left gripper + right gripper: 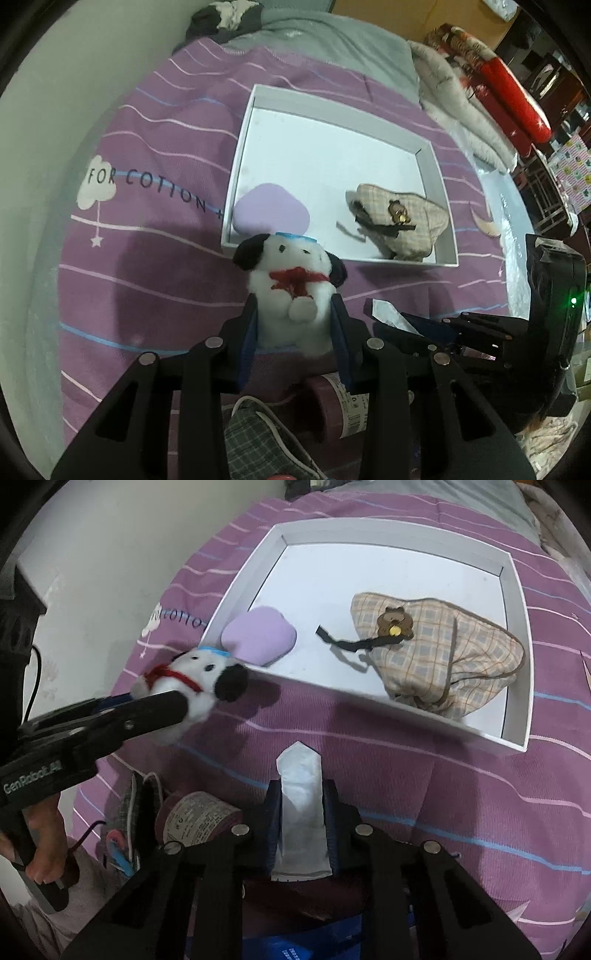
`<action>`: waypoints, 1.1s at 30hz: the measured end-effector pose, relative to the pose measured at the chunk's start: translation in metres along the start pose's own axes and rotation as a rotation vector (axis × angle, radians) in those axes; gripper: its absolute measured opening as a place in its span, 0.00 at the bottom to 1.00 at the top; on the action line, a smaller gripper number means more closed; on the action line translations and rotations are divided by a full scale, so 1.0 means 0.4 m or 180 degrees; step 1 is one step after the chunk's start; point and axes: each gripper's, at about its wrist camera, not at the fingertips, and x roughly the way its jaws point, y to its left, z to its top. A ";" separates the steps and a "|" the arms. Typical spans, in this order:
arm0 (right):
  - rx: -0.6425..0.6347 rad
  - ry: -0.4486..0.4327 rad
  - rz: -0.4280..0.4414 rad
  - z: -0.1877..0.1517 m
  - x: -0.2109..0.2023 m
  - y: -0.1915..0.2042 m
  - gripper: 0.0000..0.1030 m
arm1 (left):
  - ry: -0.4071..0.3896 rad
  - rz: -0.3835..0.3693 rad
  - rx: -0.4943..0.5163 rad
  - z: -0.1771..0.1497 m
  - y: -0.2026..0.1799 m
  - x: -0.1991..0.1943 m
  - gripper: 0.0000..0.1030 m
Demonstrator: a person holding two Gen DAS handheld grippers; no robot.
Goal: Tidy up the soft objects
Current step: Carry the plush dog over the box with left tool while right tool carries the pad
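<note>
On the purple bedspread (155, 258), the left gripper (295, 314) has its jaws pressed against the sides of a white plush dog (291, 280), held just short of the white tray's (439, 206) near rim. The right gripper (301, 812) is clamped on a white packet (301, 812). In the tray lie a lilac pad (258, 635) and a plaid pouch (443, 653).

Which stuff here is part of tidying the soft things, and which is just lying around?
Part of the job:
- toy dog, held in the left gripper
- white packet, held in the right gripper
- white box
- purple pad in the box
- checked pouch in the box

Just lying about:
- red blanket
- dark roll
</note>
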 end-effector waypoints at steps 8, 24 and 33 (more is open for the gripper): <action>0.0097 -0.0408 0.0163 0.013 -0.074 -0.013 0.17 | -0.0133 -0.0069 -0.0098 0.011 0.002 -0.002 0.37; 0.0525 -0.0740 0.0224 0.061 -0.062 -0.003 0.16 | -0.0445 -0.0281 -0.0301 0.042 0.010 0.036 0.37; 0.0850 -0.0840 0.0213 0.054 -0.080 -0.050 0.16 | -0.0510 -0.0170 -0.0358 0.055 -0.005 0.072 0.37</action>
